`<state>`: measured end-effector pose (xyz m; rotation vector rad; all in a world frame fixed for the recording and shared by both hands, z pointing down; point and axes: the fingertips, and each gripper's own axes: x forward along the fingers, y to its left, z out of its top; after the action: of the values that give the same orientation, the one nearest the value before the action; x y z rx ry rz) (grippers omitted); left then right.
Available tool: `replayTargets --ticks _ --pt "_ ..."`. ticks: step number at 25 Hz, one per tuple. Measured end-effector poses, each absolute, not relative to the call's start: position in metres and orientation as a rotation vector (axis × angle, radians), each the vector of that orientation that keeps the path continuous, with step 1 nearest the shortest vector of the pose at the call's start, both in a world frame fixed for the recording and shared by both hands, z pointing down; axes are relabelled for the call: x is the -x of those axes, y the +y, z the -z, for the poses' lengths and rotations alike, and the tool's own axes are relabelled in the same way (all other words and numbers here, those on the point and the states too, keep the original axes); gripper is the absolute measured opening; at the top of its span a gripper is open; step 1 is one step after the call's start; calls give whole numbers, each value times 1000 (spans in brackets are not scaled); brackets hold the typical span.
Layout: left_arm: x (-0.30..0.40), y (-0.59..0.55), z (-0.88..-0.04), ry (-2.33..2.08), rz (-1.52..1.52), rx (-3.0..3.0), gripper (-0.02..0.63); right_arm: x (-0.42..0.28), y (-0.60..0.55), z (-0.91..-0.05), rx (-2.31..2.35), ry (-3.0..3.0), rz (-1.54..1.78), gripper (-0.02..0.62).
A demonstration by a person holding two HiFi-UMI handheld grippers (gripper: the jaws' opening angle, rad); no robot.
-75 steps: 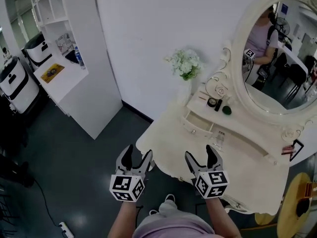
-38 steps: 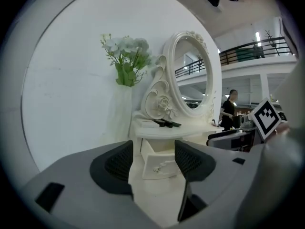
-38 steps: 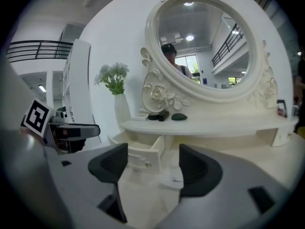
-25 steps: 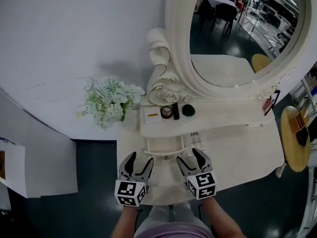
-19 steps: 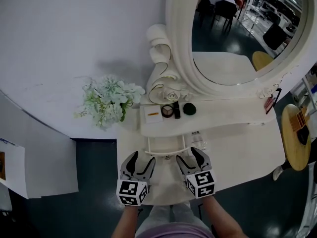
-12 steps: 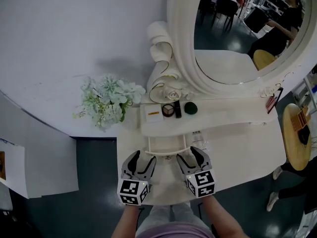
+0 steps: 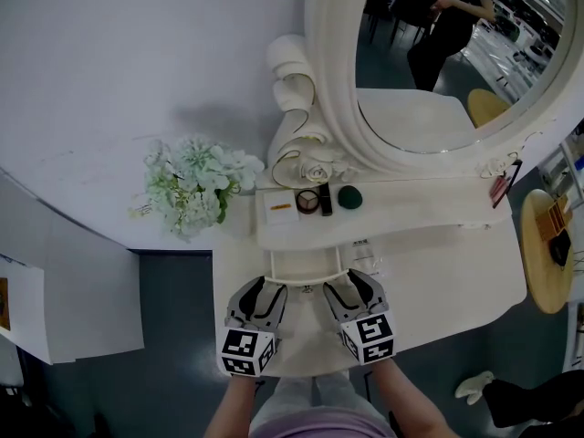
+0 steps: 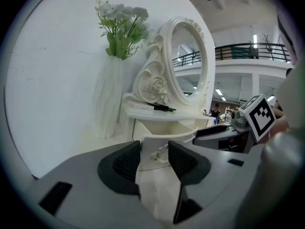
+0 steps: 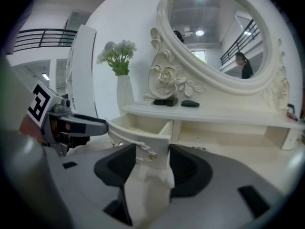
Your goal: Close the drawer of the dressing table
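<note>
Jaws of left gripper [image 7: 258, 290] and right gripper [image 7: 349, 286], having just been narrowing, are standing apart, gripping nothing; the open drawer [image 7: 306, 284] is waiting just beyond their tips, likely needing a straight push.

L gripper [image 7: 259, 287], R gripper [image 7: 352, 283] abreast — jaws just closing partway, gripping nothing.

The dressing table [image 7: 438, 272] is showing smooth cream paint — faintly glossy; its drawer [image 7: 306, 267] is matching; the mirror [image 7: 429, 62] is gleaming.

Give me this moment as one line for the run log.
drawer: open | left gripper: fingers closing, empty, facing drawer | right gripper: fingers closing, empty, facing drawer
</note>
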<state>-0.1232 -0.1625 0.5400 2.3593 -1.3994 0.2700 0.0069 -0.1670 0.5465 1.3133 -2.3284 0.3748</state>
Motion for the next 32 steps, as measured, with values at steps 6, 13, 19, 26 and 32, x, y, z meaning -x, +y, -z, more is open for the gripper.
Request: replayTargets --ticks 6,13,19,26,32 --pt "122 -163 -540 -1400 -273 -2359 183 -7 -167 -547 -1312 -2325 -365 225" --pt "122 -168 -541 -1410 -287 -2350 179 -7 -173 -547 -1309 -2321 -367 225" --pt "123 -175 -541 -1422 -296 -2341 179 -6 -180 -548 -1311 -2325 -368 224" --pt "123 -184 -541 -1439 -302 -2332 179 -6 -190 -547 -1307 -2329 -368 224" --pt "124 -192 -541 -1444 -308 -2326 179 -5 -197 -548 -1304 -2331 -372 224"
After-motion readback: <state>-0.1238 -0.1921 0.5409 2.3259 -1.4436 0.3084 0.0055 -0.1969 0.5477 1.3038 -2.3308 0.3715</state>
